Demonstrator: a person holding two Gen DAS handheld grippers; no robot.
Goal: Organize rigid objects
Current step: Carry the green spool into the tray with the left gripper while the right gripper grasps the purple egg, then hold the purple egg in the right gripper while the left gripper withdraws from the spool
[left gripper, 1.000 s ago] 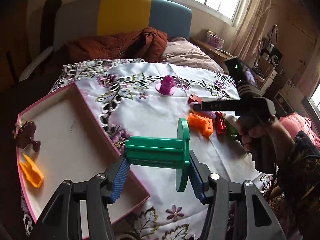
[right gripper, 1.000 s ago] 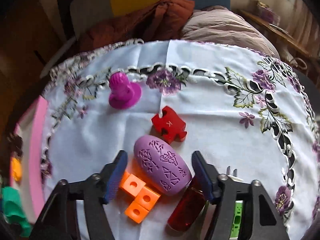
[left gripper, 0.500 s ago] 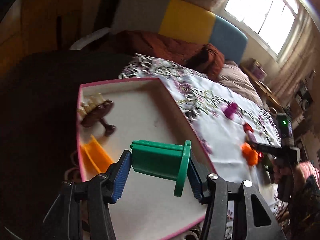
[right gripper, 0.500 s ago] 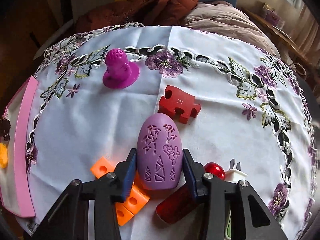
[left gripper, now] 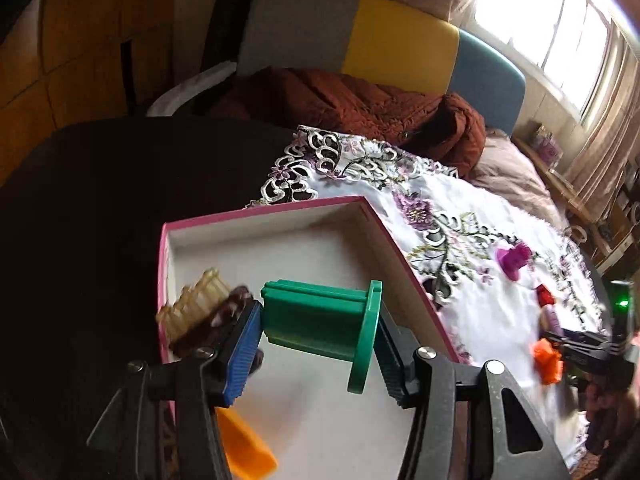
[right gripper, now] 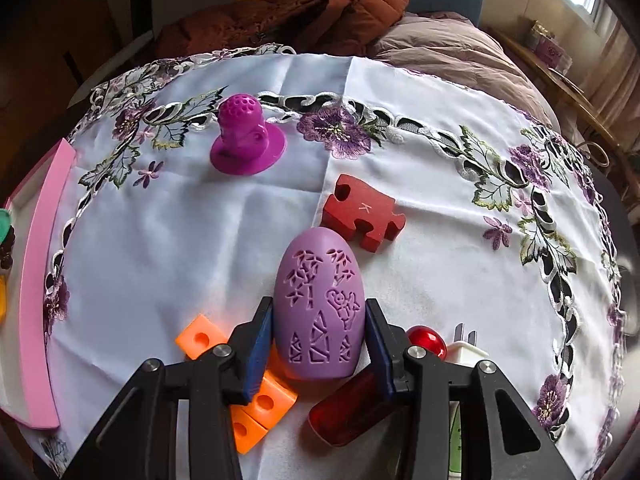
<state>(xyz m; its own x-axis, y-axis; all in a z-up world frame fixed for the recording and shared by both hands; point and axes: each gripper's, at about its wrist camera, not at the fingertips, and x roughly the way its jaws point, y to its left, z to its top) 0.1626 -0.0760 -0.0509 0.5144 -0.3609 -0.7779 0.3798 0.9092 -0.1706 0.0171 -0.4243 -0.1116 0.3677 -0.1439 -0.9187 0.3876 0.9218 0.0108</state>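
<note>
purple egg [right gripper: 320,312] clamped between right fingers [right gripper: 260,344]

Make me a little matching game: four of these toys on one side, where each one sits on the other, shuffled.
Things:
1. green spool
2. purple egg
3. red puzzle piece
4. brush

Places:
A. lying in the pink tray
B. loose on the cloth
C. in the left gripper
D. in the right gripper

Pairs: 1-C, 2-D, 3-B, 4-A

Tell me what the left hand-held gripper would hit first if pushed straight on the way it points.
Probably the white floor of the pink-rimmed tray: the left hand-held gripper, shut on the green flanged plastic spool, tilts down over it. Depth is unclear.
</note>
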